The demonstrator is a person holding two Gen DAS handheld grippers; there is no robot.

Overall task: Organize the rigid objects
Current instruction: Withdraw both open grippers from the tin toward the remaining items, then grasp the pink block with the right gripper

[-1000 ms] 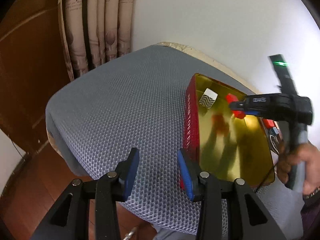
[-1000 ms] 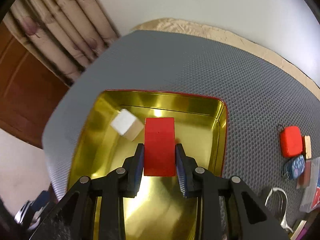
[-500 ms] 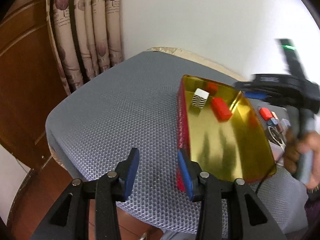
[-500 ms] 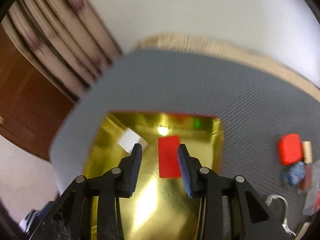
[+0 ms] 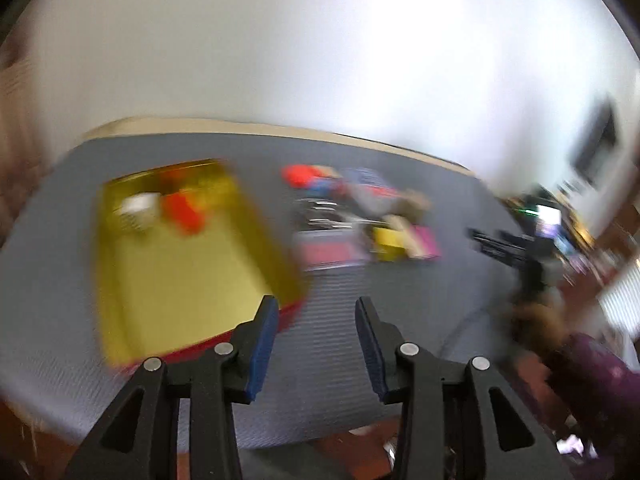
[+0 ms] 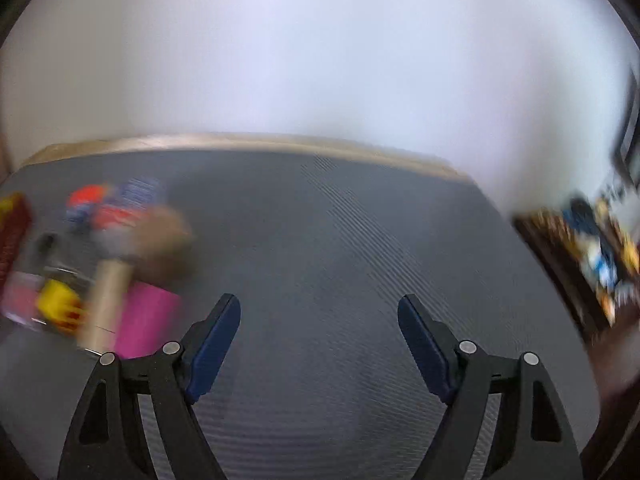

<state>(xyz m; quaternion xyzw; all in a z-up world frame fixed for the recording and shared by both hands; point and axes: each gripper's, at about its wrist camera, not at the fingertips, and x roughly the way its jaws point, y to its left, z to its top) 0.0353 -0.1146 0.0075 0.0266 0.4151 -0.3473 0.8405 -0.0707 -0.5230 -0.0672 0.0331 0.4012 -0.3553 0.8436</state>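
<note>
Your right claw (image 6: pixel 319 334) has just been opening, nothing between its jaws; left claw (image 5: pixel 316 338) part-open, empty. Red block (image 5: pixel 185 213) sits in the gold tin (image 5: pixel 132 292). Swinging this fast, you risk scattering the clutter (image 6: pixel 112 264).

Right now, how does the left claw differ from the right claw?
The left claw has its jaws set narrower, while the right claw stands much wider, its jaws having just been opening. The left claw hangs by the corner of the gold tin; the right claw is over bare grey mat. Both are empty, with blue pads.
</note>
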